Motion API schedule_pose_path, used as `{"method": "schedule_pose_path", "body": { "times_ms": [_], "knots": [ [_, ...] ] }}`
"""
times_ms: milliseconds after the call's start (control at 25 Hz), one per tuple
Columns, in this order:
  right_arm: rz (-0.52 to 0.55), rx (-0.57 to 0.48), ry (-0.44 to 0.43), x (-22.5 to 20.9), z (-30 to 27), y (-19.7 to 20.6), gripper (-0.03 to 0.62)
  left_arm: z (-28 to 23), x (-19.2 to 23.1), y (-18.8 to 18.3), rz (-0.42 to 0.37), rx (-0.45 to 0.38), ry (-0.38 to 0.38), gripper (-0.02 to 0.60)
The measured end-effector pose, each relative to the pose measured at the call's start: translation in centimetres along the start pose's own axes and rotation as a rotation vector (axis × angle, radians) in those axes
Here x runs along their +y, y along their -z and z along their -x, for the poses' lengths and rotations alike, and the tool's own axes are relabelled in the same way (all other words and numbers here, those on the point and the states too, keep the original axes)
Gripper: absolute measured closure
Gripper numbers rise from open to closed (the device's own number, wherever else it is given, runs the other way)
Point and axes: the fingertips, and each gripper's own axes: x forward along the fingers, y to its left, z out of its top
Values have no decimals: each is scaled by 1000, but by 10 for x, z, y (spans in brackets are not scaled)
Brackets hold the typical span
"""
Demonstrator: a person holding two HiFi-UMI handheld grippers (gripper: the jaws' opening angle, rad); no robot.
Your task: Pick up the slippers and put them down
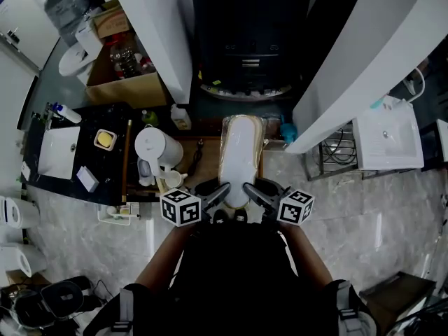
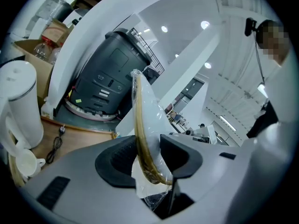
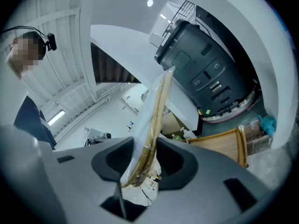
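Note:
A pair of white slippers (image 1: 241,152) with tan sole edges, wrapped in clear plastic, is held up in front of me over a wooden table (image 1: 204,151). My left gripper (image 1: 221,192) is shut on the pack's near left end. My right gripper (image 1: 252,190) is shut on its near right end. In the left gripper view the slippers (image 2: 148,118) stand on edge between the dark pads, with the gripper (image 2: 145,158) pinching the sole rim. The right gripper view shows the same pack (image 3: 156,108) clamped in that gripper (image 3: 143,158). The pack's near end is hidden behind the jaws.
A white kettle (image 1: 155,150) and a cup (image 1: 173,179) stand at the table's left. A large black machine (image 1: 245,40) sits beyond the table between white panels. There is a cardboard box (image 1: 127,84) at the back left, a dark counter (image 1: 42,128) on the left, and a white basin (image 1: 387,136) and a wire rack (image 1: 337,150) on the right.

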Motion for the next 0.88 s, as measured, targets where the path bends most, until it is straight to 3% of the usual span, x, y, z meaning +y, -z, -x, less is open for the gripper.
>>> {"method": "schedule_pose_path", "body": {
  "times_ms": [160, 400, 880],
  "knots": [
    [47, -2, -39, 12, 2, -11, 439, 8, -13, -11, -50, -50, -13, 420],
    [89, 10, -93, 22, 0, -17, 439, 18, -19, -15, -63, -114, -43, 425],
    [120, 34, -119, 32, 5, -7, 440, 27, -26, -3, -69, -145, -80, 431]
  ]
}}
